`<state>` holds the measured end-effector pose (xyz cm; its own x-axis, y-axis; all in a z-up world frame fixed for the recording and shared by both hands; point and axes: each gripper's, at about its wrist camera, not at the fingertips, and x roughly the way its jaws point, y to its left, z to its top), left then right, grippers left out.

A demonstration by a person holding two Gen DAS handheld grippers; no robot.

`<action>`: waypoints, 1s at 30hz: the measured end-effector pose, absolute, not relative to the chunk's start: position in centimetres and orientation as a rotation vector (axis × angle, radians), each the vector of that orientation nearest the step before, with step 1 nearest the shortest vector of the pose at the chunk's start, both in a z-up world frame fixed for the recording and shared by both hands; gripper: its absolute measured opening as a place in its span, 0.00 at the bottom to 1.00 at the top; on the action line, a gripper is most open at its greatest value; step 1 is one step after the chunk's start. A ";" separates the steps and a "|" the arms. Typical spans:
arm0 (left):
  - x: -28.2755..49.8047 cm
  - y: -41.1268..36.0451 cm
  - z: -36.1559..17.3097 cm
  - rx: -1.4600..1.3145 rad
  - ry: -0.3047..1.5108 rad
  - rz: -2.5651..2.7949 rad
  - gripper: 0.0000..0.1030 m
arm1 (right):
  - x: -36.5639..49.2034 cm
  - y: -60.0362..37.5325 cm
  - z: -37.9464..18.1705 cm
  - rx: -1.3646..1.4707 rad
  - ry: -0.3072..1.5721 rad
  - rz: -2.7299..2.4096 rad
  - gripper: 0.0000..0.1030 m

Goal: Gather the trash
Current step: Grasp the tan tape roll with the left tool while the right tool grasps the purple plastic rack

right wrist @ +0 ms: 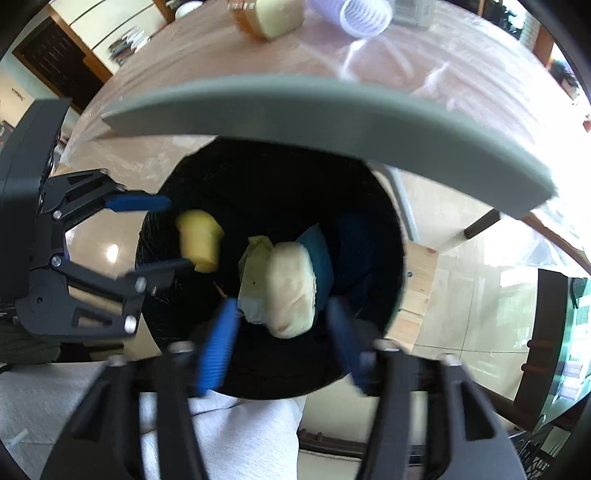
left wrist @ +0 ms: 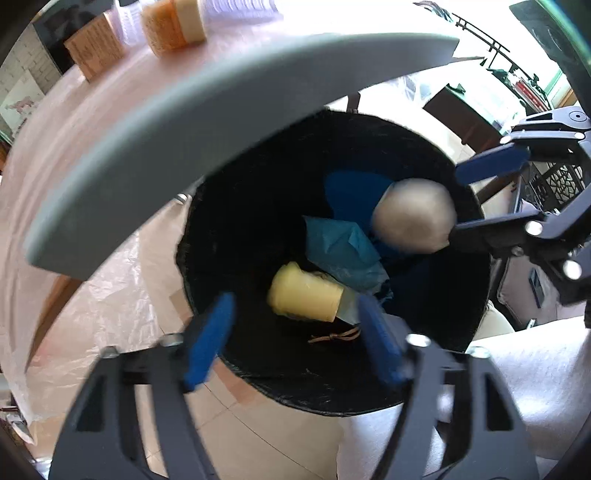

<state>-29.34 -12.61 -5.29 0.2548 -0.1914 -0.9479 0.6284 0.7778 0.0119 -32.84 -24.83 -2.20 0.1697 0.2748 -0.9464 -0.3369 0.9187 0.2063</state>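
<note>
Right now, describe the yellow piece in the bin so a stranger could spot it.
Below the grey table edge stands a black bin. Inside it, beside crumpled blue paper, lies a pale yellow cup-shaped piece: the only yellow cylinder, unlike the rounded beige lump.

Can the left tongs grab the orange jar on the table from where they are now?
Probably not. The left tongs point down into the black bin, and the table edge sits between them and the orange jar further back.
</note>
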 end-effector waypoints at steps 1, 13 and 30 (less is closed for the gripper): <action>-29.6 -12.4 -4.8 0.425 1.180 -0.586 0.74 | -32.9 -25.0 -1.7 -0.054 1.322 0.438 0.60; -27.8 -10.4 5.3 0.342 0.858 -0.489 0.93 | -31.4 -26.3 7.2 -0.222 0.989 0.319 0.86; -18.4 -13.6 3.1 0.349 0.890 -0.441 0.93 | -18.2 -25.3 4.9 -0.185 1.054 0.388 0.81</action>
<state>-18.38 -13.62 3.14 0.5504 -0.2221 -0.8048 0.5056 0.8558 0.1095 -18.23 -25.33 4.87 0.4349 0.2223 -0.8726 -0.3966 0.9173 0.0360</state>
